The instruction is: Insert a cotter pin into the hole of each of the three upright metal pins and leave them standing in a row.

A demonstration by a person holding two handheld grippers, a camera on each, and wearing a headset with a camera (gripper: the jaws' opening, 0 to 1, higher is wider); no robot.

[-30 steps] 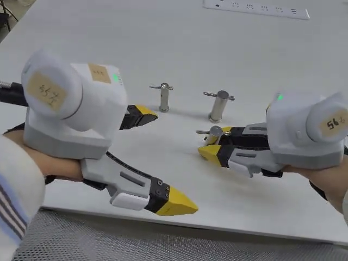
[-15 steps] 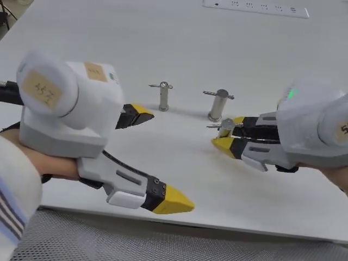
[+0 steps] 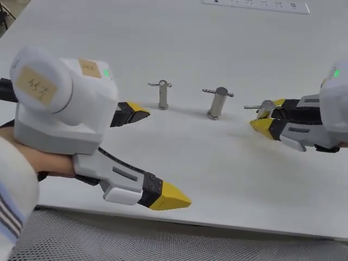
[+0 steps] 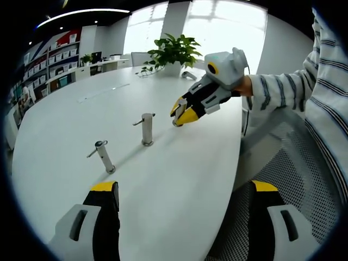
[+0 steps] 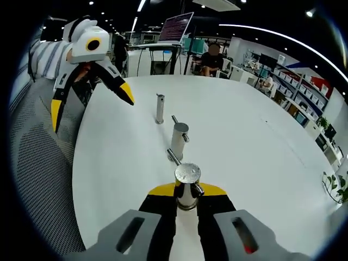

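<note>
Two metal pins stand upright on the white table (image 3: 217, 174): a thin pin (image 3: 162, 95) (image 4: 103, 156) (image 5: 160, 109) and a thicker pin (image 3: 217, 103) (image 4: 147, 129) (image 5: 178, 139), each with a cotter pin through its top. To the right of the thicker one, my right gripper (image 3: 265, 115) (image 5: 187, 191) is shut on a third metal pin (image 3: 266, 108) (image 5: 187, 187) (image 4: 180, 111), upright with a cotter pin through it. Whether its base touches the table I cannot tell. My left gripper (image 3: 153, 155) (image 4: 182, 187) is open and holds nothing, near the front left, short of the thin pin.
A white power strip (image 3: 255, 4) lies at the table's far edge. The table's front edge (image 3: 190, 220) runs just under my left gripper, with grey mesh below. A potted plant (image 4: 174, 51) stands at the table's end.
My right gripper has carried the third pin to the right, from in front of the thicker pin to a spot right of it. The left gripper has barely shifted.
</note>
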